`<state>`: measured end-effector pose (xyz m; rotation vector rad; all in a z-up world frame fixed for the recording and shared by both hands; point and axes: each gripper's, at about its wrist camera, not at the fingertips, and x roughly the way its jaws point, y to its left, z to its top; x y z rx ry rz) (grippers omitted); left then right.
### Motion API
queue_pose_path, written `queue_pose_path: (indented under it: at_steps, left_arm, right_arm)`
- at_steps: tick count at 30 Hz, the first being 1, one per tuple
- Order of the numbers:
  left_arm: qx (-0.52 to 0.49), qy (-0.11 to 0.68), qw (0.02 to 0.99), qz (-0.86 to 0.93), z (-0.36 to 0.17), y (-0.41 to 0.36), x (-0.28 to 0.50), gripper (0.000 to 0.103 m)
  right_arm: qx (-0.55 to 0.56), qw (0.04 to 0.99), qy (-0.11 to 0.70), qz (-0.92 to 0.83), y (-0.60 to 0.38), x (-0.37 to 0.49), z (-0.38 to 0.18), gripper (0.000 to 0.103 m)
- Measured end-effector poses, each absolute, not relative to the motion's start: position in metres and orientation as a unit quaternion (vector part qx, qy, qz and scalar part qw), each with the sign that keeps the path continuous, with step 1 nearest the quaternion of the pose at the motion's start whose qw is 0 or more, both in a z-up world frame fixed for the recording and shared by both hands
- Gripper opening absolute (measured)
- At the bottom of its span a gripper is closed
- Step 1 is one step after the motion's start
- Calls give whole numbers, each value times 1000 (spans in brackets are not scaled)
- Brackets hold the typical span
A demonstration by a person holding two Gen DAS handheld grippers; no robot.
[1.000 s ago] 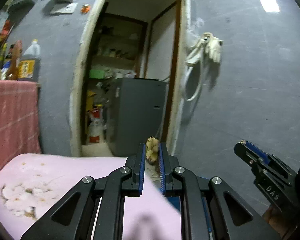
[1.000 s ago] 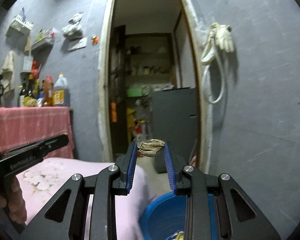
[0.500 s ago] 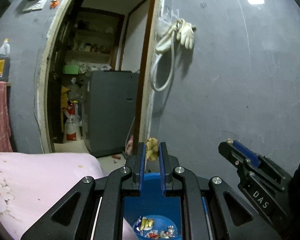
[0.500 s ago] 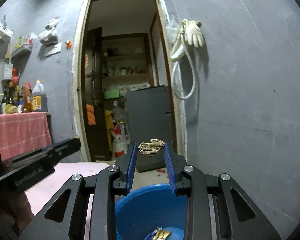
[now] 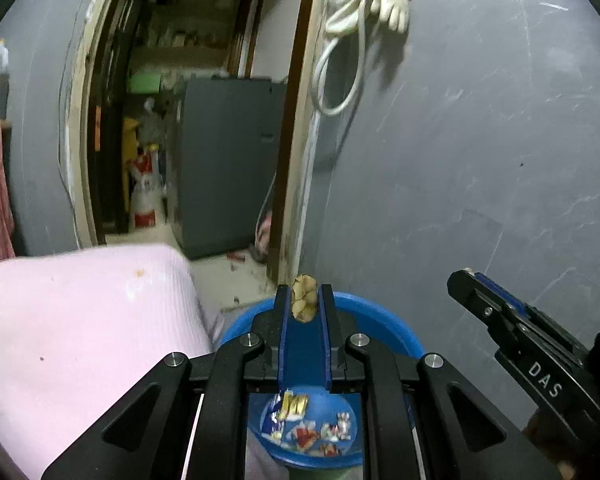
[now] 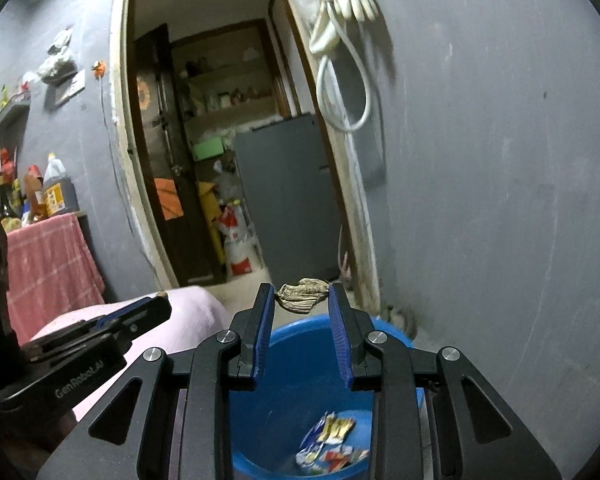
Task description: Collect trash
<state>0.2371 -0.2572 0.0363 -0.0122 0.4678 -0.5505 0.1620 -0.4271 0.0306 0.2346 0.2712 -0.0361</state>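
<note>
Claws both loaded; your left claw is nearly closed, pinching a small crumpled tan scrap at its very tips, the scrap standing tall between the pads; your right claw is held a little wider, clamped on a flat crumpled brownish scrap whose long axis runs straight across from one pad to the other.

Blue bucket sits on the floor below and just ahead of both claws, beside the pink-covered bench; colourful wrappers already lie on its bottom.

Key relation: in each wrist view the held scrap shows against or just past the far rim of the bucket, while the open mouth fills the space under the fingers; judgement only, but the scraps look to hang above the far side of the opening, not dead centre; both claws point slightly downward.

Neither hand is clearly nearer; the right claw shows at the right of the left view, the left claw at the left of the right view, side by side over the same bucket.

Next step as judged: let go over the mouth; draw back a touch first if you want the pieces clear of the far rim; the light tan scrap may cling to a pad.
</note>
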Motion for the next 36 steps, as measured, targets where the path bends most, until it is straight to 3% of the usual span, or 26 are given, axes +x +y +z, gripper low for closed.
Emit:
queue_pose_path:
  at_steps: [17,19,20,26,28,30,33,36]
  left_arm:
    - [-15,323,907,-269,-3,-259,263,14]
    - [-25,326,904,-273,-3,-256,265,29]
    - [-30,325,904,-274,-3,-255,265,32]
    - [-47,322,907,-266,4,-241,262,36]
    - [-55,312,912,-260,11,-234,256,49]
    - [-65,296,919,-253,18,-222,248,58]
    - [-71,275,928,-243,30,-202,233,62]
    - [-75,252,937,-231,41,-182,215,85]
  right_arm:
    - [144,967,209,6,-429,190,9,27]
    - [140,967,211,7,-427,192,11,34]
    - [138,968,210,7,-426,192,11,39]
    - [133,969,209,5,-424,191,14,39]
    - [129,971,202,3,-422,187,20,39]
    - [119,974,192,4,-416,180,27,45]
    - [95,981,172,6,-404,165,36,58]
    - [78,984,157,14,-392,153,46,63]
